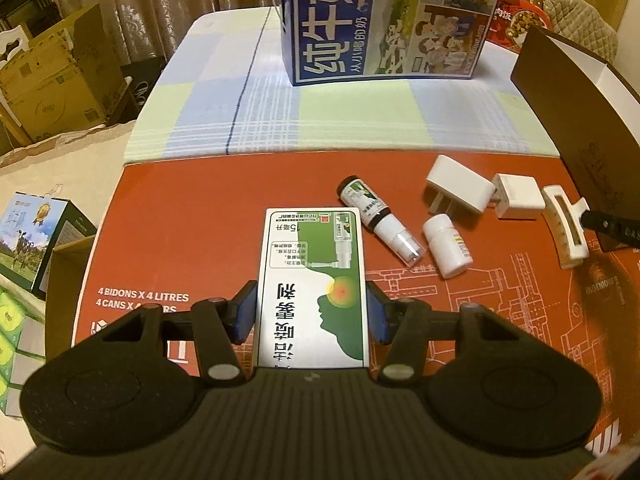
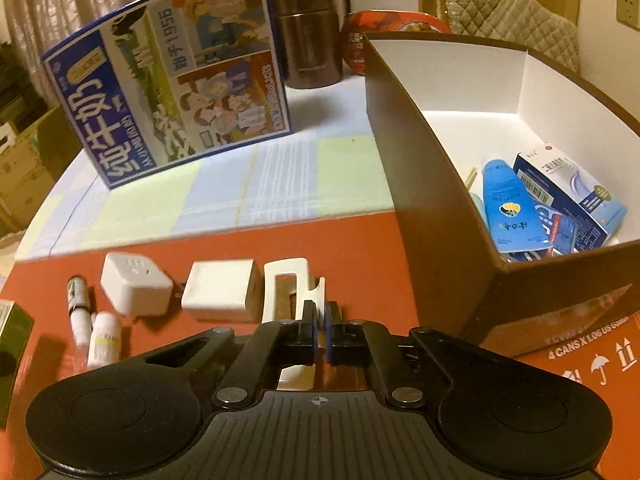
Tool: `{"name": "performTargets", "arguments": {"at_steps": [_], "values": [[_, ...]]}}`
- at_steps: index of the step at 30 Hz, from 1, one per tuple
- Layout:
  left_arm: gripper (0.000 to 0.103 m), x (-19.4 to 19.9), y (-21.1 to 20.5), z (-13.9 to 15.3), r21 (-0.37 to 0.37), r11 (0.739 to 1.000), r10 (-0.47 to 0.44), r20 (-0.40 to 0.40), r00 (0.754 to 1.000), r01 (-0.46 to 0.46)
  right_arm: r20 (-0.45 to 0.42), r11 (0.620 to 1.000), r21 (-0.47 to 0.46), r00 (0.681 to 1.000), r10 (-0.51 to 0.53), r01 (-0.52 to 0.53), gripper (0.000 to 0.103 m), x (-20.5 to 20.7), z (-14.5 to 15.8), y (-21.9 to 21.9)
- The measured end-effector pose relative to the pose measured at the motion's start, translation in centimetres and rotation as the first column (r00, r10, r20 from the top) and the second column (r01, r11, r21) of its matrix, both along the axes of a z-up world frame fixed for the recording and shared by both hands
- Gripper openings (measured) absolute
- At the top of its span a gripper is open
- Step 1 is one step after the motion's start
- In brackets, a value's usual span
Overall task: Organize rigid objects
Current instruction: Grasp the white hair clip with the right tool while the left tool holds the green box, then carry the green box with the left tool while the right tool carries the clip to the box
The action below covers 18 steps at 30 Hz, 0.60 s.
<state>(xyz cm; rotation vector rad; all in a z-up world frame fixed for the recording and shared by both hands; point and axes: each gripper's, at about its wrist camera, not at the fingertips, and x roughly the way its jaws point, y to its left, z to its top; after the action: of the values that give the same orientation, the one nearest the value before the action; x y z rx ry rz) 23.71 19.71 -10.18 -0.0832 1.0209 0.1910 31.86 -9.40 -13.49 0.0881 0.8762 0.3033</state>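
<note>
**Grippers on a carton and a clip, both over the red sheet**

Left gripper (image 1: 311,312) sits low centre in the left wrist view, jaws spread around a green-and-white medicine carton (image 1: 312,284), blue pads at its 2 long sides; whether they actually press it, I cannot tell. The carton runs up the middle of the frame over the red cardboard sheet (image 1: 192,216).

Right of the carton lies a spray bottle (image 1: 378,220), then a small white pill bottle (image 1: 446,246) just beside its tip. Above those, 2 white plug adapters (image 1: 458,188) (image 1: 516,196) sit side by side, with the white hair clip (image 1: 566,226) at the right edge.

Over to the right wrist view: right gripper (image 2: 320,334), low centre, is pinched narrow on that hair clip (image 2: 294,294), the clip's thin edge between the pads.

Upper right, the brown storage box (image 2: 404,152) stands open, holding a blue tube (image 2: 506,208) and a blue-and-white medicine box (image 2: 568,192). Upper left, a blue milk carton (image 2: 168,92) stands on the checked tablecloth (image 2: 280,176).
</note>
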Motion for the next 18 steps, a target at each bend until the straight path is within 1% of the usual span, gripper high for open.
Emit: {"name": "performTargets", "arguments": {"at_steps": [3,6,10,14,15,17,18], "values": [[0.051,-0.1,-0.4,0.0,-0.004,1.0,-0.012,0.0,1.0,0.012,-0.014,0.998,0.002,0.998,0.056,-0.056,0.0,-1.2,0.3,-0.7],[0.051,-0.3,-0.8,0.0,-0.012,1.0,-0.019,0.0,1.0,0.019,-0.041,0.996,-0.013,0.995,0.088,-0.088,0.0,-2.7,0.3,-1.8],[0.051,-0.5,-1.4,0.0,-0.02,0.999,-0.03,-0.002,1.0,0.03,-0.083,0.994,0.001,0.991,0.106,-0.106,0.0,-4.5,0.3,-3.1],[0.051,-0.8,-2.2,0.0,-0.025,0.999,-0.043,-0.002,0.999,0.043,-0.135,0.995,0.02,0.985,0.104,-0.102,0.0,-5.2,0.6,-3.6],[0.051,-0.9,-2.4,0.1,-0.027,0.999,-0.045,-0.001,0.999,0.045,-0.145,0.995,0.016,0.984,0.101,-0.1,0.002,-5.2,0.6,-3.5],[0.051,-0.9,-2.6,0.1,-0.028,0.998,-0.049,-0.001,0.999,0.049,-0.153,0.995,0.003,0.983,0.103,-0.103,0.011,-5.2,0.7,-3.1],[0.051,-1.0,-2.8,0.1,-0.027,0.998,-0.051,0.001,0.999,0.051,-0.147,0.995,0.001,0.984,0.098,-0.099,0.023,-5.3,0.7,-3.0]]}}
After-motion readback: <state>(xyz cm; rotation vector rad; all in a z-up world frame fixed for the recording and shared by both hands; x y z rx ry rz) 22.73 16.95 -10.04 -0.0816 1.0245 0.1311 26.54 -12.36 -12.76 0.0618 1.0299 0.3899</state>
